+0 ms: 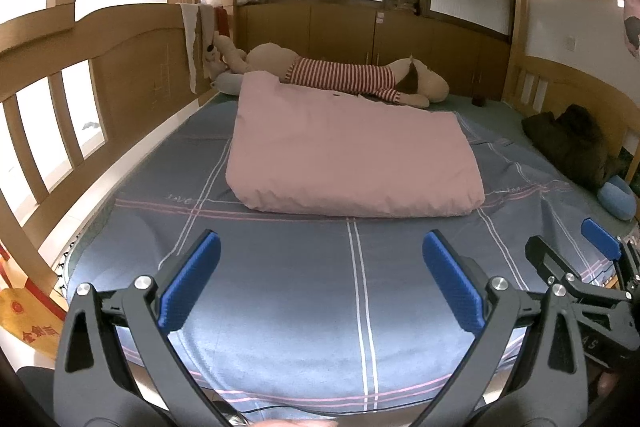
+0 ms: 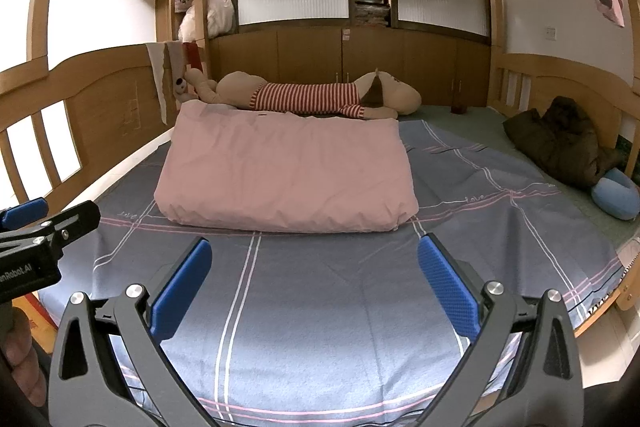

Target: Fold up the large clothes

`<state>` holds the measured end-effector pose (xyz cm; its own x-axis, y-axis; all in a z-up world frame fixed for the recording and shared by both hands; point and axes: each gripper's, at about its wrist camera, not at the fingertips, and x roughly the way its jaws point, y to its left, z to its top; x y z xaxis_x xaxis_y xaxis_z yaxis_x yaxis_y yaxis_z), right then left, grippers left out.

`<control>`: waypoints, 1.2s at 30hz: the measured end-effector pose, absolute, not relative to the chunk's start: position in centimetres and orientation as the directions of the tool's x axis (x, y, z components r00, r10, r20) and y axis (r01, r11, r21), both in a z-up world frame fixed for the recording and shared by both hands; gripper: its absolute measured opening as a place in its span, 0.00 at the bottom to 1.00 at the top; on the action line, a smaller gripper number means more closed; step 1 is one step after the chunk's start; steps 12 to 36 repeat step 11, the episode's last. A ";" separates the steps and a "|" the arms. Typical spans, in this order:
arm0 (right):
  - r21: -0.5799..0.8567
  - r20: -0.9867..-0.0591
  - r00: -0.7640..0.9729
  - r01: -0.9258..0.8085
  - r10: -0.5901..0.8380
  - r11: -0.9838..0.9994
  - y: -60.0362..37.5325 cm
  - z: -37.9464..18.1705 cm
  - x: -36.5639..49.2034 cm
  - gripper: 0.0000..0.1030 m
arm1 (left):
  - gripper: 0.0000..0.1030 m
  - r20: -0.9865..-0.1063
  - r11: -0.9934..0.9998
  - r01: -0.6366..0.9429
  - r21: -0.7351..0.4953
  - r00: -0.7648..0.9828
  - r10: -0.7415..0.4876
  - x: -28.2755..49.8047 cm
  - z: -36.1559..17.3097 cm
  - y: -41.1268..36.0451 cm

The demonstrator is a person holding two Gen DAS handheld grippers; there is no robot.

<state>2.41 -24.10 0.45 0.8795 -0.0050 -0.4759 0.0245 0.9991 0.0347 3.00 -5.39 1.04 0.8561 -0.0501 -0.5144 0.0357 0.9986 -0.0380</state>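
Note:
A dark olive jacket [image 1: 572,139] [image 2: 560,139] lies crumpled at the bed's far right edge, against the wooden rail. A folded pink quilt [image 1: 352,155] [image 2: 284,171] rests in the middle of the blue-grey checked sheet [image 1: 300,287] [image 2: 320,307]. My left gripper [image 1: 320,243] [image 2: 60,211] hovers open over the sheet's near end, empty. Beside it on the right, my right gripper [image 2: 315,245] [image 1: 568,241] is also open and holds nothing. Both are well short of the quilt and the jacket.
A long plush dog [image 1: 344,75] [image 2: 304,97] in a striped shirt lies behind the quilt. A blue neck pillow [image 1: 618,197] [image 2: 616,195] sits by the jacket. Wooden rails [image 1: 52,115] [image 2: 560,87] border both sides, and an upper bunk is overhead.

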 end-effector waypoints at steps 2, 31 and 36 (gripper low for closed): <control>0.035 -0.475 0.880 0.024 -0.005 0.999 -24.1 0.5 2.4 0.99 | 0.98 -0.516 0.999 0.035 -0.035 0.855 -0.048 3.0 1.1 -5.4; 0.034 -0.476 0.879 0.024 -0.005 0.999 -24.1 0.5 2.4 0.99 | 0.98 -0.539 0.997 0.066 -0.043 0.839 -0.079 3.5 0.5 -5.8; 0.034 -0.476 0.879 0.024 -0.005 0.999 -24.1 0.5 2.4 0.99 | 0.98 -0.539 0.997 0.066 -0.043 0.839 -0.079 3.5 0.5 -5.8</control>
